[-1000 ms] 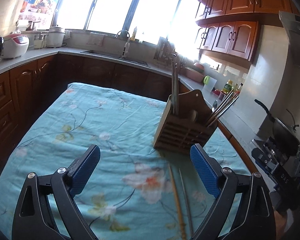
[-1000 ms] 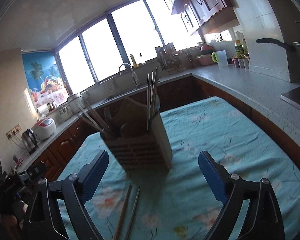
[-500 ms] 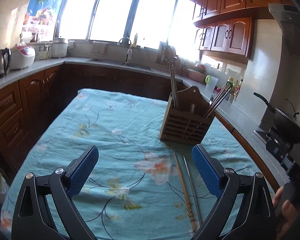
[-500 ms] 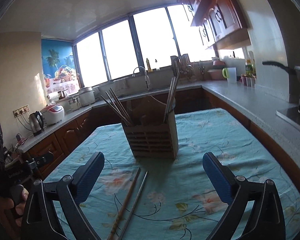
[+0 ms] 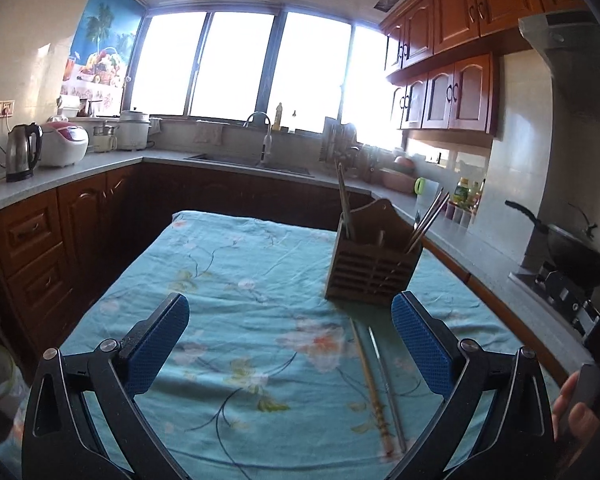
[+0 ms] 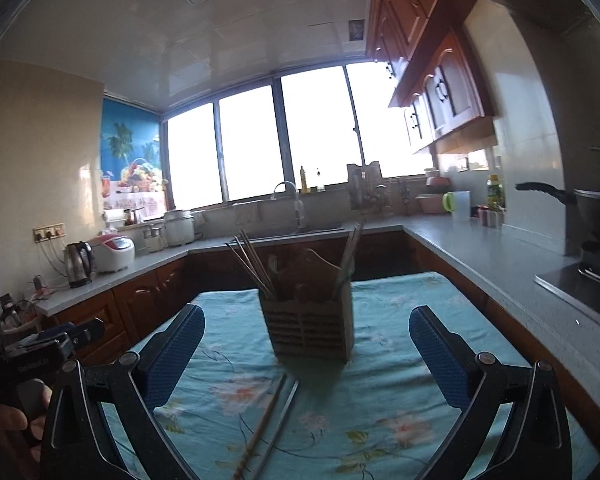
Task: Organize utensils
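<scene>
A wooden slatted utensil holder (image 5: 374, 264) stands on the blue floral tablecloth (image 5: 236, 288), with chopsticks upright in its compartments; it also shows in the right wrist view (image 6: 310, 330). A wooden chopstick (image 5: 370, 384) and a metal chopstick (image 5: 386, 380) lie side by side on the cloth in front of the holder, also in the right wrist view (image 6: 262, 424) (image 6: 286, 412). My left gripper (image 5: 290, 340) is open and empty, above the cloth, left of the loose chopsticks. My right gripper (image 6: 306, 352) is open and empty, facing the holder.
Counters run around the table: a kettle (image 5: 22, 152) and rice cooker (image 5: 66, 146) on the left, a sink with tap (image 5: 264, 144) at the back, a wok (image 5: 576, 248) on the stove at the right. Wall cabinets (image 5: 448, 96) hang above.
Both grippers have pulled back and up from the holder, which now looks smaller and farther. The two loose chopsticks show in fuller length. Both grippers stayed open.
</scene>
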The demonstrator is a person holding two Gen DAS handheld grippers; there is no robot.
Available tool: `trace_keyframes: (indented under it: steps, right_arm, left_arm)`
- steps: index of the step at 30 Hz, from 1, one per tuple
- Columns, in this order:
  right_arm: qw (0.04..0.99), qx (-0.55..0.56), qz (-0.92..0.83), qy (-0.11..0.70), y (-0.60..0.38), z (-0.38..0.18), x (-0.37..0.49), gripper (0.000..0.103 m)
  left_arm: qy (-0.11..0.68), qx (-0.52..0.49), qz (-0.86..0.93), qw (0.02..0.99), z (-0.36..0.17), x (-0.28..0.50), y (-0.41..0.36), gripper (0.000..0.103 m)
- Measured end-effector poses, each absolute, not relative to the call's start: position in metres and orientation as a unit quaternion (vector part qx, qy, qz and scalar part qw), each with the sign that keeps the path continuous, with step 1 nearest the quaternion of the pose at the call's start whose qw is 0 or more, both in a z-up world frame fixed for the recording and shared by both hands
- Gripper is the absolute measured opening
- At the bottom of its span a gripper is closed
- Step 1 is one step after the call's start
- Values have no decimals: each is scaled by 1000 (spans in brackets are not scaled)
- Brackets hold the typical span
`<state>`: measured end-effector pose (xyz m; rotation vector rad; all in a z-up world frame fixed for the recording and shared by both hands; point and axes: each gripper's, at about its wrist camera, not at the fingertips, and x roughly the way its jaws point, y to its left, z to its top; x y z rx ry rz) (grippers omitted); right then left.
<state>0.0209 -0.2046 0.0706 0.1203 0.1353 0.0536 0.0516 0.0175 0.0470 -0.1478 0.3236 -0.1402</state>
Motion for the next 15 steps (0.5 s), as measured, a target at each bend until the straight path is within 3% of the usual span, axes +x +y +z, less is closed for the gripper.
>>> trace_keyframes:
  steps: [15]
  right_arm:
    - [994, 44, -11, 100, -202, -3, 2, 103]
  left_arm:
    - [168, -5, -47, 985, -13, 33, -10, 103]
